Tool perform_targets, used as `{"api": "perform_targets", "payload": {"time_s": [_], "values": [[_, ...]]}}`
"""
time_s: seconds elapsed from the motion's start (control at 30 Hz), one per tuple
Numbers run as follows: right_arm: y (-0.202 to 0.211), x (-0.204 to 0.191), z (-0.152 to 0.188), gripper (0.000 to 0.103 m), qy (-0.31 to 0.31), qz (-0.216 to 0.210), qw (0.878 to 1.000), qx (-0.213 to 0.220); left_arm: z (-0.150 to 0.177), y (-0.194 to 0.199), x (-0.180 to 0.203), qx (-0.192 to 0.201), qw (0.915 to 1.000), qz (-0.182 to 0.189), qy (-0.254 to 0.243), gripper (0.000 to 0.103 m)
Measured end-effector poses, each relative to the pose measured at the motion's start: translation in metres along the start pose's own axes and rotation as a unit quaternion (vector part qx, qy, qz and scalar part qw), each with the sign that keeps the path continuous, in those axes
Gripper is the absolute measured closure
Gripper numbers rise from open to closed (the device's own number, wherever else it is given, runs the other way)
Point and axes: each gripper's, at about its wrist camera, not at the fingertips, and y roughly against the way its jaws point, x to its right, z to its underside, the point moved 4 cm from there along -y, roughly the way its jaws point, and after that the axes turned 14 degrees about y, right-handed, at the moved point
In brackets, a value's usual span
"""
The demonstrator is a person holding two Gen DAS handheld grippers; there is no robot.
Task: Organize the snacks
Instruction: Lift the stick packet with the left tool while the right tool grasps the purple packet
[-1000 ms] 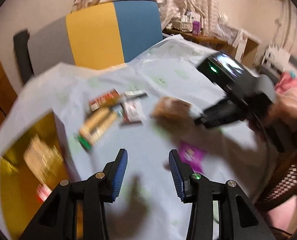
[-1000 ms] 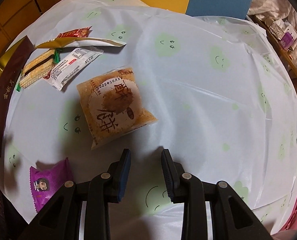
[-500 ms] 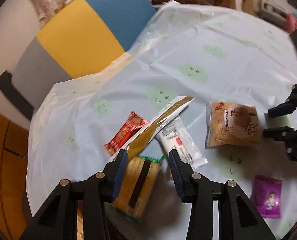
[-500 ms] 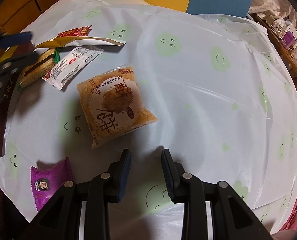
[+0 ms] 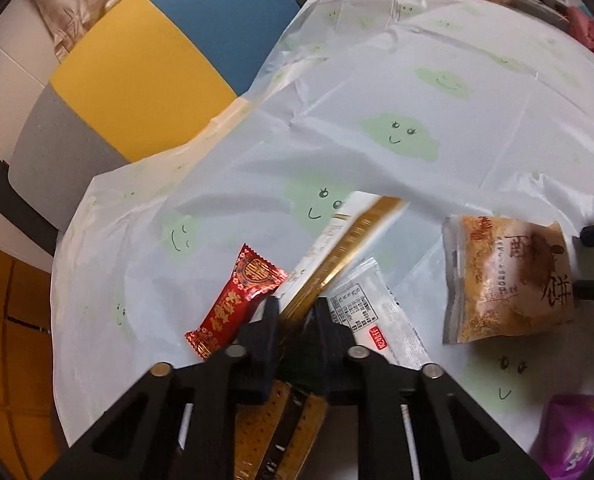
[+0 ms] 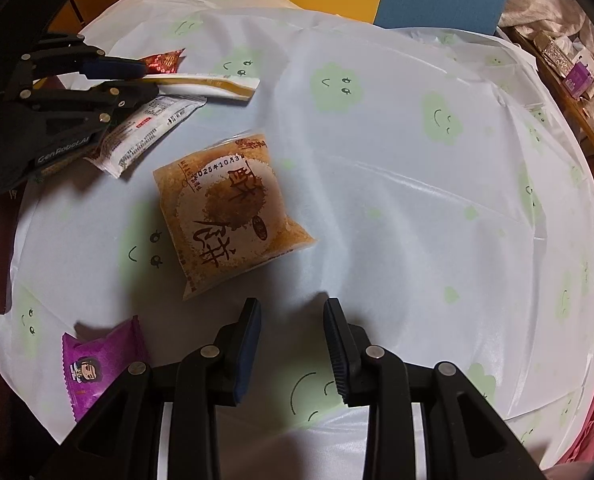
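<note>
Left tongs clamping gold sachet, right tongs released over bare tablecloth

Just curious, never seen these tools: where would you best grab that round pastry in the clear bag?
Probably the pastry bag by its flat sealed edge nearest the open right gripper, coming from above. It lies flat, and the middle bulges too wide for the fingers.
</note>
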Motion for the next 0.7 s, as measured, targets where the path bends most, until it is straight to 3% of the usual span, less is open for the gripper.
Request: {"api": "perform_targets", "payload": {"time_s": [0.23,0.37,0.53,0.7], "values": [[0.000,0.000,0.000,0.070,0.005,0.004,1.000,0.001,0.003,0.052,-0.018,0.045,0.9919,0.056,0.104,0.096],[-0.001,-0.001,0.000,0.070,0.008,0.007,1.000,0.002,0.017,0.094,-0.019,0.057,0.9777,0.120,0.162,0.096],[-0.001,0.000,0.002,0.070,0.010,0.011,1.000,0.003,0.054,0.123,-0.012,0.043,0.9559,0.184,0.224,0.096],[-0.001,0.001,0.004,0.070,0.010,0.015,1.000,0.003,0.101,0.130,0.007,0.009,0.9527,0.191,0.236,0.096]]}}
